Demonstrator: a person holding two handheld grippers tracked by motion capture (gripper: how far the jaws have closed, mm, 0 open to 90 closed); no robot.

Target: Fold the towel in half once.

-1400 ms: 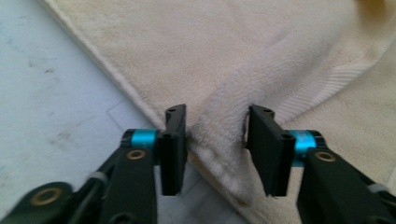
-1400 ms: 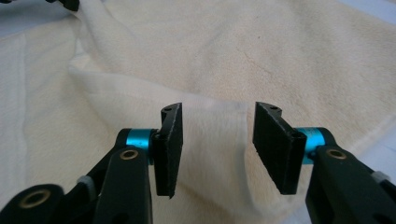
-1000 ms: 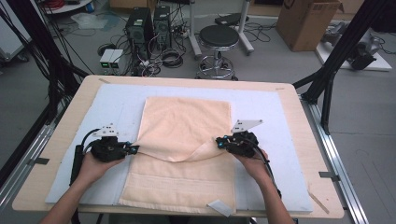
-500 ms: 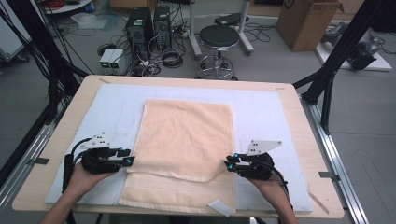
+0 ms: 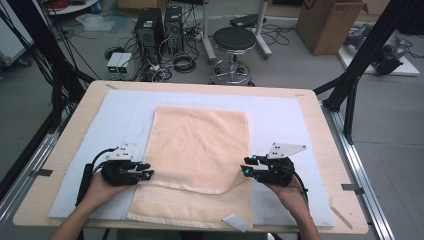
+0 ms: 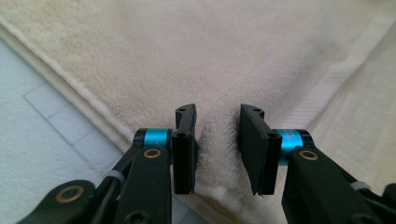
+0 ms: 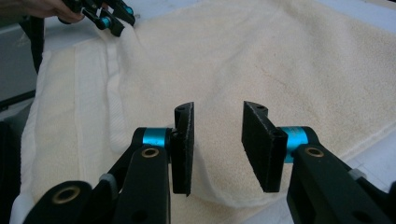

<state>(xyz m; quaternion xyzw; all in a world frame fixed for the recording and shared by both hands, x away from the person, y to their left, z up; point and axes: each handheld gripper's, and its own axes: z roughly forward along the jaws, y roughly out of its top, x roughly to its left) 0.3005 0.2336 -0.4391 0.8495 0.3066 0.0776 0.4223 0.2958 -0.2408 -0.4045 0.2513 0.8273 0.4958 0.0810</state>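
Looks like the tail end of a fold. Got a towel point(image 5: 200, 150) sitting mid-counter point(image 5: 310, 97) on a blue mat point(image 5: 280, 115), doubled over with the top layer ending short of the near edge, probably to leave that strip for the next fold.

Left claw point(image 5: 147, 173) parked at the top layer's near left corner. Jaws part open and just now closing in a little, with a raised tuft of towel between them but no real squeeze on it.

Right claw point(image 5: 246, 166) at the near right corner, also part open and just been opening. Towel edge lying slack under the gap, nothing gripped.

Makes sense to have one claw per corner: keeps the layer square on the way down. Guessing a deliberate release, to let the cloth settle flat. Slight curl at the right corner, might need a tug.
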